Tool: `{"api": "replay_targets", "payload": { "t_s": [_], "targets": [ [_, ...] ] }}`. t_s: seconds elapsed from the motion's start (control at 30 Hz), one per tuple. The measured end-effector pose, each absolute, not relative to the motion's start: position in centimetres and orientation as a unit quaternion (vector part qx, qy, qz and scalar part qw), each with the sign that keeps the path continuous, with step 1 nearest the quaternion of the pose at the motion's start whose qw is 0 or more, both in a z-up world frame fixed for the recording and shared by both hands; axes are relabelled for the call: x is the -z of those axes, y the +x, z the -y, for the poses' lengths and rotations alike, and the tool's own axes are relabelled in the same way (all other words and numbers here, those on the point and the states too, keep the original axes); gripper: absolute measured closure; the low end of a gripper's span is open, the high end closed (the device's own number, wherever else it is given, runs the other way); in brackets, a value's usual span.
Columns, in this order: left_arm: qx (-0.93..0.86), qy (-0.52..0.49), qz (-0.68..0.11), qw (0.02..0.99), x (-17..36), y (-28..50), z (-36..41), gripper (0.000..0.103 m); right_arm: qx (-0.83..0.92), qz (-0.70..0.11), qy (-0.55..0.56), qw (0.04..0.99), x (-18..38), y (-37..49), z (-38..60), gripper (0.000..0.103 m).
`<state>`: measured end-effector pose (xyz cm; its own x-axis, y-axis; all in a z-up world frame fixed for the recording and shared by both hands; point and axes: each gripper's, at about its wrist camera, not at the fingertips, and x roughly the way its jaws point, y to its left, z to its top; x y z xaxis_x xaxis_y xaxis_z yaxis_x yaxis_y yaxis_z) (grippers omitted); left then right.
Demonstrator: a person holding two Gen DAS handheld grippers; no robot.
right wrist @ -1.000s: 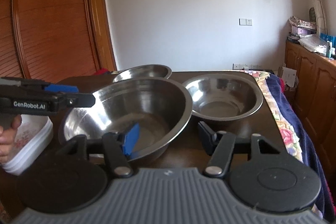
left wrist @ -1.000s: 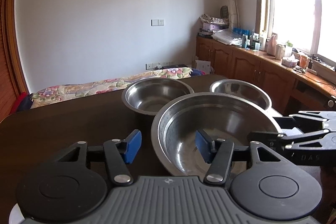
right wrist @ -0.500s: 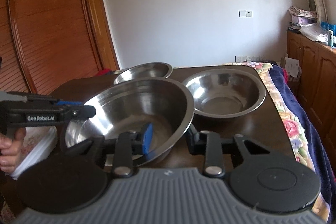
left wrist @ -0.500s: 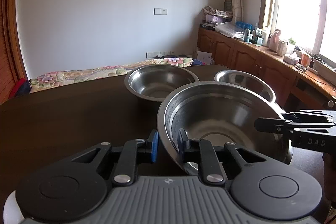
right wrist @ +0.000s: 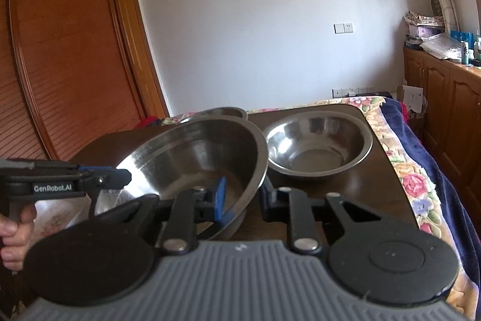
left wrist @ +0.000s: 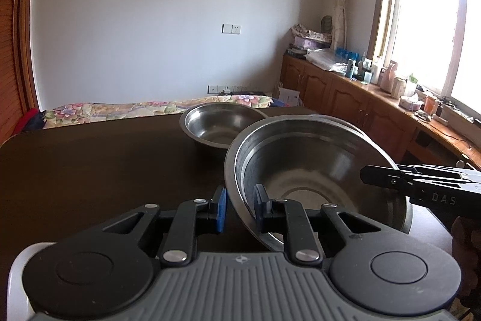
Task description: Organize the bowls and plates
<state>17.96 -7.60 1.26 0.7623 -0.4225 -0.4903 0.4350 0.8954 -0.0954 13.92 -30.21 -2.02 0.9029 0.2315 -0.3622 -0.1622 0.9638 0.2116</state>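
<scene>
- The left tongs [left wrist: 239, 208] are clamped on the near rim of the large steel bowl [left wrist: 315, 170], one blue pad outside the wall and the other inside it
- The right tongs [right wrist: 242, 197] straddle the opposite rim of the same large steel bowl [right wrist: 195, 158]; their jaws are closing, with the blue pad inside pressed against the wall and the dark one against the outer edge
- Held from both sides, the large bowl is tilted, its side toward the right tongs lower; whether its base touches the dark worktop [left wrist: 90, 164] cannot be told
- In the left wrist view the right tongs come in from the right edge as a black arm over the bowl's far rim
- In the right wrist view the left tongs come in from the left, gripped by a hand [right wrist: 13, 233]
- A second steel bowl [right wrist: 318, 146] stands upright on the worktop just beside the large one
- A third steel bowl [left wrist: 222, 122] sits behind the large one, partly hidden by it
- Something white with a flower pattern [right wrist: 57, 218] lies under the left tongs; what it is cannot be told
- A flowered bedspread [right wrist: 415, 179] lies past the worktop's edge
</scene>
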Motion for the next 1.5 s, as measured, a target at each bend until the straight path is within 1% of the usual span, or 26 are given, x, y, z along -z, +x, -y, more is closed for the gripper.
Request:
{"api": "replay_targets", "payload": {
  "t_s": [0.23,0.67,1.27,1.5],
  "targets": [
    [0.229,0.010,-0.240,0.943,-2.0,15.1,6.7,0.054,-0.100,-0.188,0.091,0.973,1.8,12.4,30.0,0.078],
    [0.216,0.020,-0.232,0.948,-1.2,12.0,5.4,0.054,-0.115,-0.184,0.095,0.972,2.5,10.2,28.5,0.078],
    [0.213,0.021,-0.249,0.944,0.7,12.8,4.9,0.054,-0.119,-0.193,0.098,0.969,4.1,9.7,27.6,0.078],
    [0.212,0.025,-0.242,0.946,0.7,12.8,5.2,0.053,-0.120,-0.195,0.102,0.968,4.6,9.7,27.5,0.078]
  ]
}}
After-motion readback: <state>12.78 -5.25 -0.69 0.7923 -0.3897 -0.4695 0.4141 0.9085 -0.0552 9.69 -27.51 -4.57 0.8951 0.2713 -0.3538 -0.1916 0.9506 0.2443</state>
